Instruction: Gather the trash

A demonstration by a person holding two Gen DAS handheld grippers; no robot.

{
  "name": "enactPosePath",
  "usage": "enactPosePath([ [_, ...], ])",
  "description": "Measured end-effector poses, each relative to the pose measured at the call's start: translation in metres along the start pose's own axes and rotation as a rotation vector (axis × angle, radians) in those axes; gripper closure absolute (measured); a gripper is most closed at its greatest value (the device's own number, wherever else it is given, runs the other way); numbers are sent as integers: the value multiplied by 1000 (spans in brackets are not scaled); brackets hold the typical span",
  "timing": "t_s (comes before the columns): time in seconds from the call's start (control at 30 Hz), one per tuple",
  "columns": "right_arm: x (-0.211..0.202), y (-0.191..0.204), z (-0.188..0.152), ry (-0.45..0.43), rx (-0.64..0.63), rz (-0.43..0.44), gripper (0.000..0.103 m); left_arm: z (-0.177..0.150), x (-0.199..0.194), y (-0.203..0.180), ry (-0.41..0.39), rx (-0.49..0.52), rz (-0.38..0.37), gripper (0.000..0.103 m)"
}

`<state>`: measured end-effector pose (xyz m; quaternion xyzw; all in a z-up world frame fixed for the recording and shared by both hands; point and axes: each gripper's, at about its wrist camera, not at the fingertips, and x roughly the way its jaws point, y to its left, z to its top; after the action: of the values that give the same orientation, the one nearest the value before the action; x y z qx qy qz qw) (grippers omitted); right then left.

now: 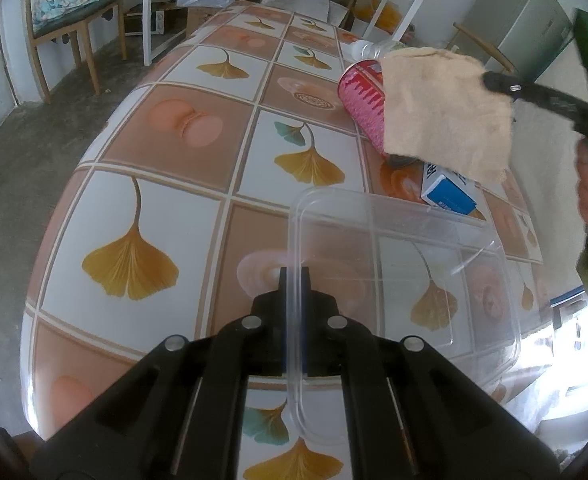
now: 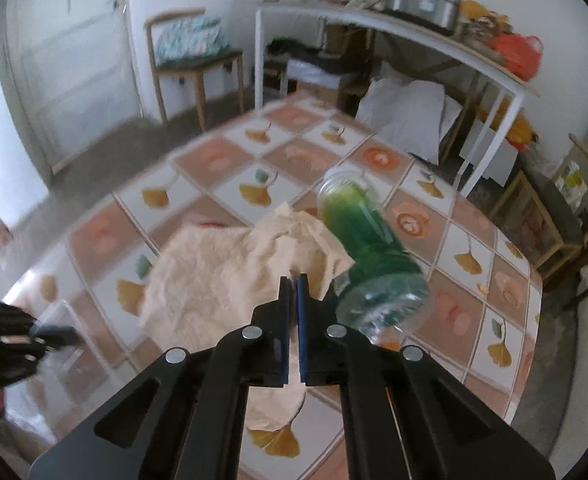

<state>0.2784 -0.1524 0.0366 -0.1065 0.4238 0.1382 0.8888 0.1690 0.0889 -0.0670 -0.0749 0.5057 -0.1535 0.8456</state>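
Hanging from the right gripper (image 2: pixel 293 280), a crumpled beige paper napkin (image 1: pixel 446 112) is pinched at its edge, raised over the tiled tablecloth (image 1: pixel 165 200). Left gripper (image 1: pixel 294 272) clamps the near-left rim of a clear, empty plastic tub (image 1: pixel 474 292). Red cup (image 1: pixel 360 108) lies tipped behind.

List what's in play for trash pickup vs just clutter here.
In play: tissue pinched in right gripper; clear box held by left gripper; red cup; blue carton; green bottle.

Clutter: chair; white shelf; fridge.
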Motion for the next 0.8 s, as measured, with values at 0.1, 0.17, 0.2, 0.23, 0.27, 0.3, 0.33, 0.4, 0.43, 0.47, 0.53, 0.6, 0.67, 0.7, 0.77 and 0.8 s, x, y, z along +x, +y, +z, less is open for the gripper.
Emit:
enactPosePath([
  [0.1,-35,-8,-12,-67,64,8,100,-1,-1,-1,-2,2,6,100],
  [0.17,-58,-15,-22,-103,106,10,100,-1,-1,-1,-4,4,10,100],
  [0.2,-68,-17,-27,-118,124,7,100,-2,-2,-2,-5,4,11,100],
  [0.23,-78,-19,-33,-133,142,6,100,-2,-2,-2,-6,7,14,100],
  [0.27,-90,-22,-42,-150,166,4,100,-3,-2,-3,-7,9,17,100],
  [0.3,-102,-24,-51,-163,184,-7,100,-3,-2,-3,-8,11,19,100],
  [0.33,-112,-25,-60,-174,200,-24,100,-3,-2,-3,-8,12,20,100],
  [0.4,-126,-28,-77,-180,227,-38,100,-3,-2,-3,-9,15,23,100],
  [0.43,-134,-29,-90,-180,249,-44,100,-3,-3,-4,-9,16,24,100],
  [0.47,-138,-30,-101,-174,263,-48,100,-3,-2,-3,-9,16,25,100],
  [0.53,-142,-29,-120,-152,295,-57,100,-2,-2,-4,-8,18,27,100],
  [0.6,-146,-28,-143,-128,337,-47,100,-2,-2,-4,-7,22,30,100],
  [0.67,-154,-24,-164,-122,378,-22,100,-1,-2,-4,-4,26,33,100],
  [0.7,-159,-21,-172,-127,398,-4,100,-1,-2,-4,-4,27,34,100],
  [0.77,-169,-18,-183,-141,429,36,100,-1,-2,-5,-2,27,37,100],
  [0.8,-176,-17,-188,-151,442,60,100,-1,-2,-5,-2,29,38,100],
])
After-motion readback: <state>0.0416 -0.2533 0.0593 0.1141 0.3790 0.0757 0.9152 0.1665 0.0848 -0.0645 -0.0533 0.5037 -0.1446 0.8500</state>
